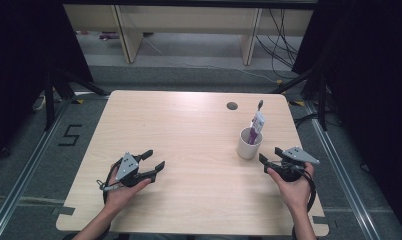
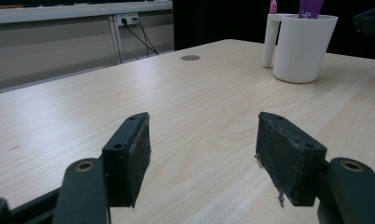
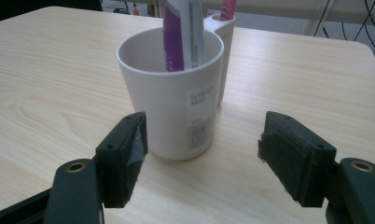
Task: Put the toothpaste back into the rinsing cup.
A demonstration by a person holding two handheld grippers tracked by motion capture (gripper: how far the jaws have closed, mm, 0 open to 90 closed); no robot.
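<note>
Both the right gripper (image 3: pixel 202 156) and left gripper (image 2: pixel 202 154) gape empty; the white mug (image 3: pixel 176 93) stands upright, its tube (image 3: pixel 183 32) pointing up.

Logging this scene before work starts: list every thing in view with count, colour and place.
round white plastic mug: one, white, right half of table, just ahead of the right tongs.
purple-and-white toothpaste tube: one, upright inside the mug.
pink toothbrush: one, in the mug's side holder.
light wooden table: one, pale wood, round cable hole near far edge.
left tongs: one, black, open, near left.
right tongs: one, black, open, facing the mug.
</note>
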